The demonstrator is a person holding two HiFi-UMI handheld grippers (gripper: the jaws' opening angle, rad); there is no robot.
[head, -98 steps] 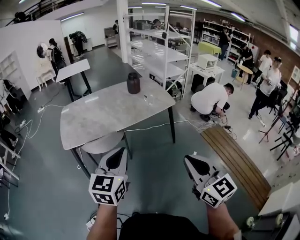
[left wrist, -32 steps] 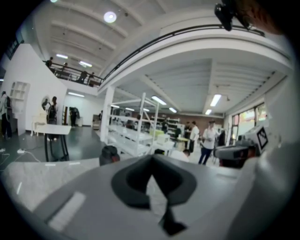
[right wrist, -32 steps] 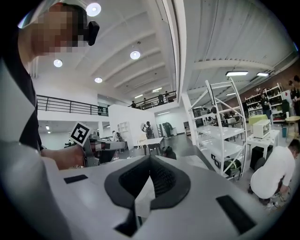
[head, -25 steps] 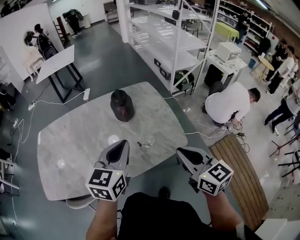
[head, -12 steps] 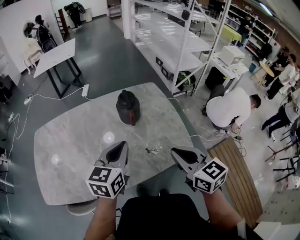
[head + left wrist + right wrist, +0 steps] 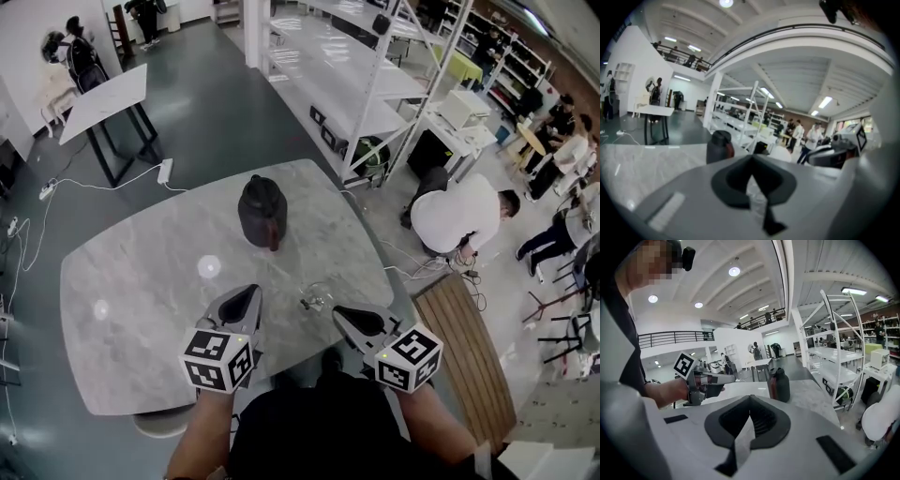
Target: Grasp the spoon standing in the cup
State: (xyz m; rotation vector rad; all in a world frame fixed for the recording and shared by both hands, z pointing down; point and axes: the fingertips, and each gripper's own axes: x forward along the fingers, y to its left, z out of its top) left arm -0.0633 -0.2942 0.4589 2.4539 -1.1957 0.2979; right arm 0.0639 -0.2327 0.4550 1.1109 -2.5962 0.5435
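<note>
A small clear glass cup (image 6: 317,297) stands near the front edge of the grey marble table (image 6: 141,281). A thin spoon (image 6: 307,302) rests in it. My left gripper (image 6: 251,292) hovers just left of the cup, shut and empty. My right gripper (image 6: 339,311) sits just right of the cup and slightly nearer me, also shut with nothing in it. In the left gripper view the jaws (image 6: 751,158) meet at a point, and so do those in the right gripper view (image 6: 750,398). The cup is hidden behind the jaws in both gripper views.
A dark lidded jug (image 6: 262,214) stands farther back on the table, also visible as the jug (image 6: 719,146) and the jug (image 6: 779,385). White shelving (image 6: 356,75) rises beyond. A person crouches at right (image 6: 459,216) beside a wooden pallet (image 6: 464,347). A second table (image 6: 103,98) stands at far left.
The table has come closer and both grippers have moved forward over its front edge, closing in on either side of the cup. Both stay shut.
</note>
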